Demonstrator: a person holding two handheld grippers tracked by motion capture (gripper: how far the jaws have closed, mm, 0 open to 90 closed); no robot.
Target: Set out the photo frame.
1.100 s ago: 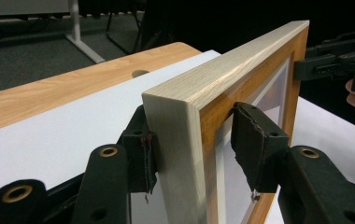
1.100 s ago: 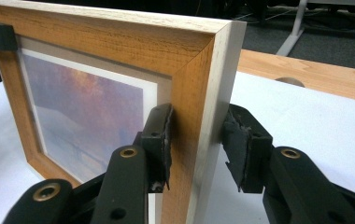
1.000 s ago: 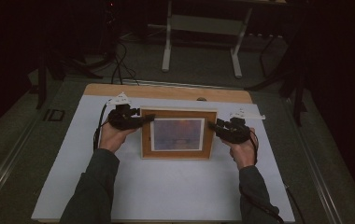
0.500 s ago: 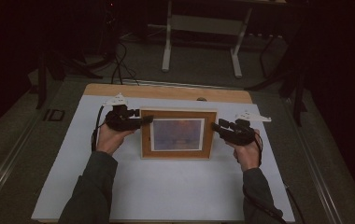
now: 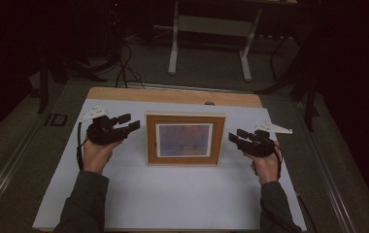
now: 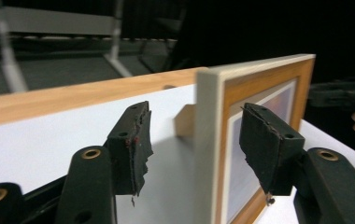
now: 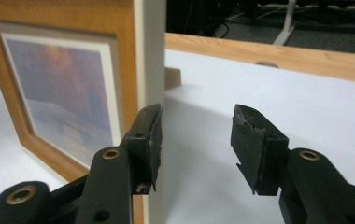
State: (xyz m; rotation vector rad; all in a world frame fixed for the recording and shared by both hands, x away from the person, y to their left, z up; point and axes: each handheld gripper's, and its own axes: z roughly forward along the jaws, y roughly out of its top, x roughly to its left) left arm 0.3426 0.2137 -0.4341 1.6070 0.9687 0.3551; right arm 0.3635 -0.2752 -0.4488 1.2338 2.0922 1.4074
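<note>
A wooden picture frame [image 5: 185, 140] with a bluish-orange print stands near upright on the white table top [image 5: 173, 194], leaning on a small wooden prop [image 6: 185, 120] behind it. My left gripper [image 5: 130, 122] is open just left of the frame, clear of it. In the left gripper view the frame's pale side edge [image 6: 207, 140] lies in line between the open jaws of the left gripper [image 6: 196, 140]. My right gripper [image 5: 237, 135] is open a short way off the frame's right side. In the right gripper view the frame [image 7: 68, 88] sits left of the right gripper [image 7: 196, 140].
A wooden strip [image 5: 173, 94] with a small hole [image 5: 209, 103] runs along the table's far edge. Beyond it on the dark floor stand a white metal stand [image 5: 207, 29] and cables [image 5: 122, 68]. A person's forearms come in from the bottom.
Both grippers have drawn outward from the frame's sides, leaving gaps. The frame stays where it was.
</note>
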